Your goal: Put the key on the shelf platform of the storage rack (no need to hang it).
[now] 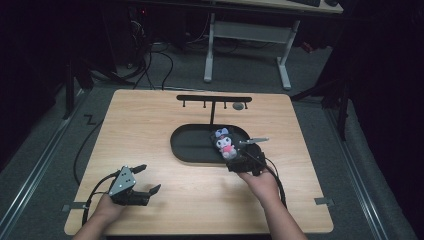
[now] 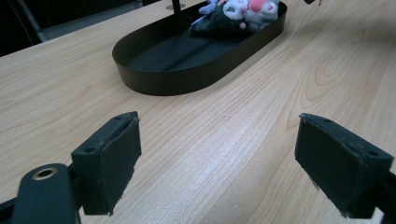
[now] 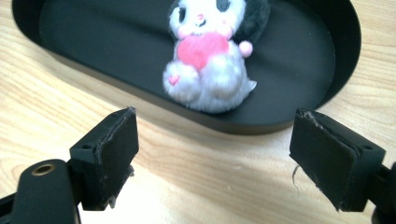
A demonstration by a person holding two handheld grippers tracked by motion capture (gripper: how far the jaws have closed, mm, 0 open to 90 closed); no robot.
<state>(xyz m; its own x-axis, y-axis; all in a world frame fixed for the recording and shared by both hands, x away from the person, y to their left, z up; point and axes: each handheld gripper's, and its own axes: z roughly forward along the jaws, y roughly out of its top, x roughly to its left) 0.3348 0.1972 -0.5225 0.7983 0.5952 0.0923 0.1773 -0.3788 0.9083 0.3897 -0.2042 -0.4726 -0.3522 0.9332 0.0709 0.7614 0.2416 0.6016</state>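
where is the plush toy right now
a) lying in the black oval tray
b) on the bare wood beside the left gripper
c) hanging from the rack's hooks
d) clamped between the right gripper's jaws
a: the plush toy lies inside the black oval tray, and the right gripper stands open and empty just short of it.

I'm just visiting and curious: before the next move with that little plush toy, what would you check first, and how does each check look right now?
1. Plush toy lies inside the black oval tray: ok, at the tray's right end.
2. Right hand-held gripper open: ok, jaws wide apart.
3. Right hand-held gripper free of the toy: ok, it sits over the table just short of the tray's rim.
4. Left hand-held gripper out of the way: ok, open, at the table's near left corner.
5. Hook rack behind the tray standing upright: ok.
6. Whether the toy is settled flat or leaning on the rim: cannot tell.
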